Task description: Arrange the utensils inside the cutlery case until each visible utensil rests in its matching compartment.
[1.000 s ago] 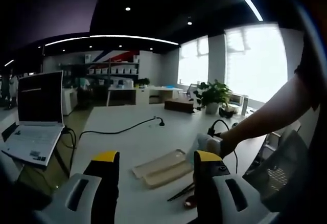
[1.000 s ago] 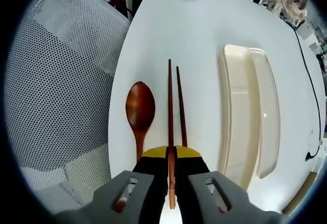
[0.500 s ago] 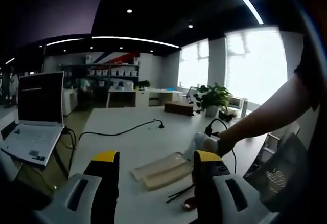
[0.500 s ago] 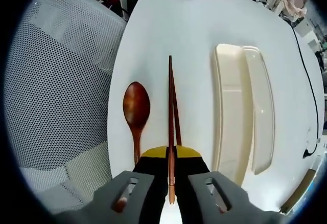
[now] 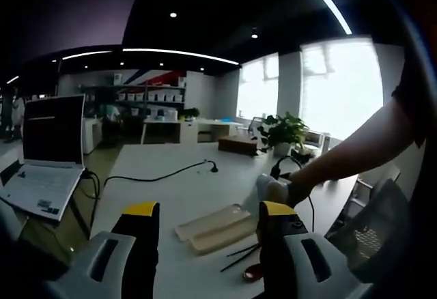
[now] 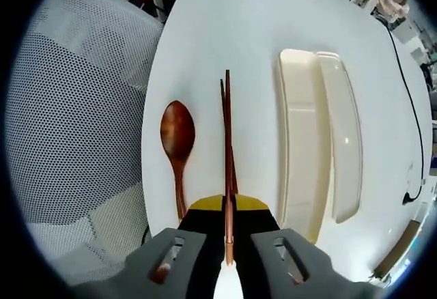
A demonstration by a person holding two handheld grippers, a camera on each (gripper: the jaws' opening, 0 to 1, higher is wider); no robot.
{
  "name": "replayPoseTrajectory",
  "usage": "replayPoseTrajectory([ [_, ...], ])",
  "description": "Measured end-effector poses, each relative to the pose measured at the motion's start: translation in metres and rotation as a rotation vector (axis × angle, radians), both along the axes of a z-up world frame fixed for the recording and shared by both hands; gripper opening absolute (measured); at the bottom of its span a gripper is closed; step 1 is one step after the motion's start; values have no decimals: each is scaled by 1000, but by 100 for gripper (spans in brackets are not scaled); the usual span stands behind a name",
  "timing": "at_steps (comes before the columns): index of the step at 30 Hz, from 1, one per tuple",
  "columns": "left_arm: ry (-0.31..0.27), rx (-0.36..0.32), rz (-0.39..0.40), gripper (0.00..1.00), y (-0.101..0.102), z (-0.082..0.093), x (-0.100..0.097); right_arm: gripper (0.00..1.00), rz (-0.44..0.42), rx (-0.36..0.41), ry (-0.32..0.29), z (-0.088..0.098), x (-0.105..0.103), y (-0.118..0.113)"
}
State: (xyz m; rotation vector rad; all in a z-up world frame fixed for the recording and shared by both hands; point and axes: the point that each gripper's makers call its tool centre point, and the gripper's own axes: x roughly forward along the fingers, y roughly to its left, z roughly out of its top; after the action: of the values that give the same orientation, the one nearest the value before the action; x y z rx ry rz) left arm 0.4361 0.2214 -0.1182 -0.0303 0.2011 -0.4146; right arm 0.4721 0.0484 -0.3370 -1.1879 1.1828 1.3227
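- Right tool (image 6: 228, 207): jaws pinched tight on one chopstick (image 6: 227, 142), which runs straight out ahead between the yellow tips, its near end poking back past them.
- The second chopstick (image 6: 233, 176) lies on the desk (image 6: 252, 33) directly under the held one, nearly hidden; just a sliver shows beside it, and whether the two touch I can't tell.
- Just beside the pair, on the side toward the desk's edge, the wooden spoon (image 6: 177, 135) rests flat, bowl pointing away from the tool, handle toward it.
- On the other side, near but apart, sits the cream cutlery case (image 6: 300, 142), two long compartments side by side, both bare, lying parallel to the chopsticks.
- A mesh chair (image 6: 75, 121) sits beyond the desk edge past the spoon.
- Left tool (image 5: 208, 217): jaws spread wide, holding nothing, hanging above the desk and looking across at the case (image 5: 218, 225), the chopsticks (image 5: 239, 257), and the person's hand (image 5: 280, 190) working the other tool.
- A laptop (image 5: 48, 155) sits at the far left edge, a cable (image 5: 157, 175) snakes across the middle, a plant (image 5: 287, 130) stands at the far end.
- Step in hand, by my read: carrying the first chopstick to the case; nothing is filed yet.
- Next move calls for swinging sideways over one long slot, keeping the stick parallel to it, then lowering before letting go.
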Motion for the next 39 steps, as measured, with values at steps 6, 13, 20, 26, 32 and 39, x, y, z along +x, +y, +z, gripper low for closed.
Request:
replayPoseTrajectory([
  [6,-2,1,-2,61,0,0,0,0,-25,-17,-11,5,11,-5],
  [13,-2,-4,1,61,1,1,0,0,-22,-35,-32,12,21,-7],
  [20,-4,-6,5,61,2,1,0,0,-8,-55,-52,12,29,-7],
  [26,-3,-4,5,61,2,1,0,0,-1,-68,-65,19,37,-8],
  [32,-3,-9,7,61,2,1,1,0,1,-76,-77,26,45,-9],
  [39,-3,-11,6,61,2,1,1,0,6,-85,-96,31,54,-4],
])
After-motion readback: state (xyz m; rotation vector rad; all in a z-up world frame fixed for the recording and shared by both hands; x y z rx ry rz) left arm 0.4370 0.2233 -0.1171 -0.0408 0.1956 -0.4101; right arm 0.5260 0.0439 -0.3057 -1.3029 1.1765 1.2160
